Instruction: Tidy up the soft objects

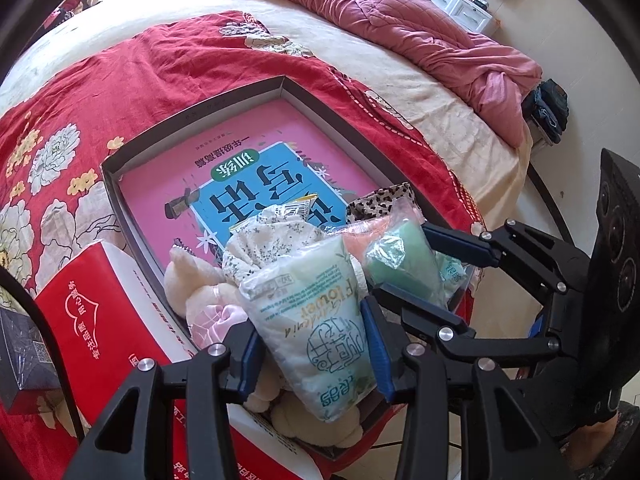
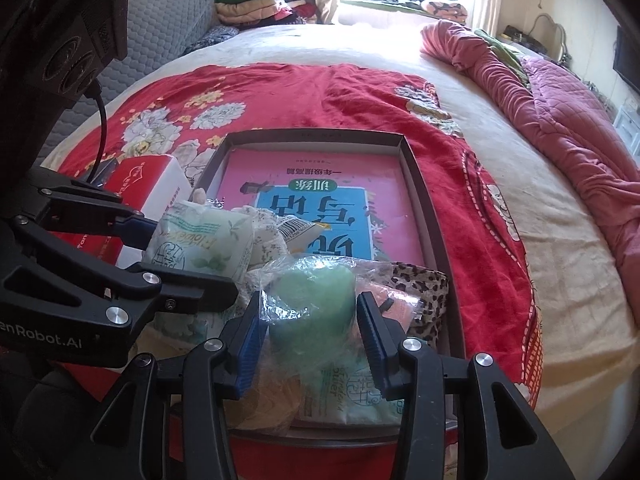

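A shallow dark box point(image 1: 192, 120) point(image 2: 312, 136) lies on the red floral blanket with a pink and blue book point(image 1: 248, 168) flat inside it. Soft things are piled at its near end. My left gripper point(image 1: 314, 356) point(image 2: 176, 256) is shut on a white-green tissue pack point(image 1: 304, 320) point(image 2: 200, 240), with a blue pad on each side. My right gripper point(image 2: 312, 332) point(image 1: 404, 264) has its pads against a green sponge in a clear bag point(image 2: 312, 304) point(image 1: 400, 260), which sits on the pile. Beneath are a cream plush toy point(image 1: 192, 284), a floral cloth point(image 1: 272, 240) and a leopard-print fabric point(image 2: 424, 292).
A red and white carton point(image 1: 104, 312) point(image 2: 156, 180) stands against the box's left side. Another tissue pack point(image 2: 348, 396) lies under the right gripper. A pink quilt point(image 1: 400, 20) point(image 2: 560, 120) is bunched along the bed's far right. Folded clothes point(image 2: 260, 4) are stacked by the window.
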